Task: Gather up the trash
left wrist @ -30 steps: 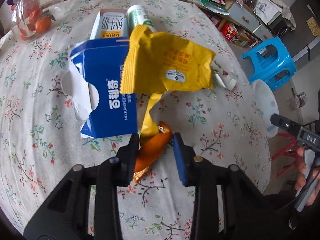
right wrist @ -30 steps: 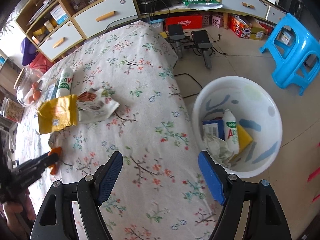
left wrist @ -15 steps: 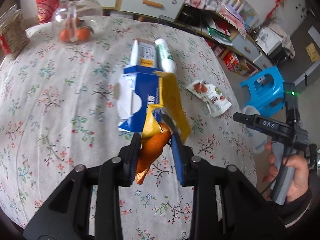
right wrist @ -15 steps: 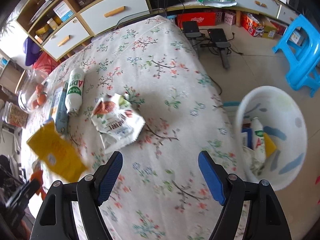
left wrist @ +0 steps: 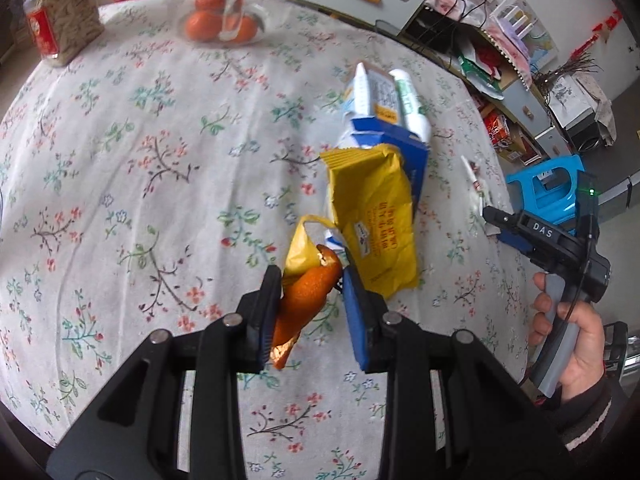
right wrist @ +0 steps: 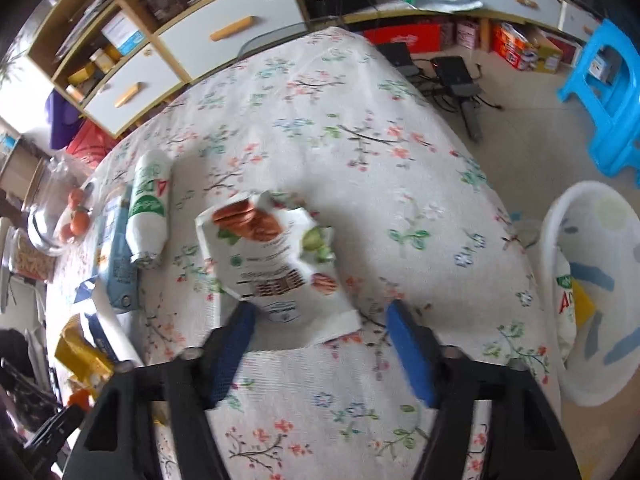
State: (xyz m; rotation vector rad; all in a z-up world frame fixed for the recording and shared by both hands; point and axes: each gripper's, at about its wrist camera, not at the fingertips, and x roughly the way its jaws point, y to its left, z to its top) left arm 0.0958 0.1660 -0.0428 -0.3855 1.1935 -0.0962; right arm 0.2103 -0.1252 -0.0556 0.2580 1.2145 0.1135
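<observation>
left gripper [left wrist: 310,280] clamping curled orange peel [left wrist: 308,292], crumpled yellow wrapper [left wrist: 372,220] attached

White tablecloth [left wrist: 160,152] sprinkled with small red, green and blue flower sprigs. Crinkled bright yellow foil wrapper [left wrist: 372,216] with reddish print, over a deep blue carton [left wrist: 416,152]. Vivid orange peel [left wrist: 308,292] between blue-padded black fingers [left wrist: 356,312]. White snack pouch [right wrist: 276,256] with brown biscuit pictures and green patches. White basin [right wrist: 588,308] with pale blue strokes. Sky-blue plastic stool [right wrist: 608,92].
</observation>
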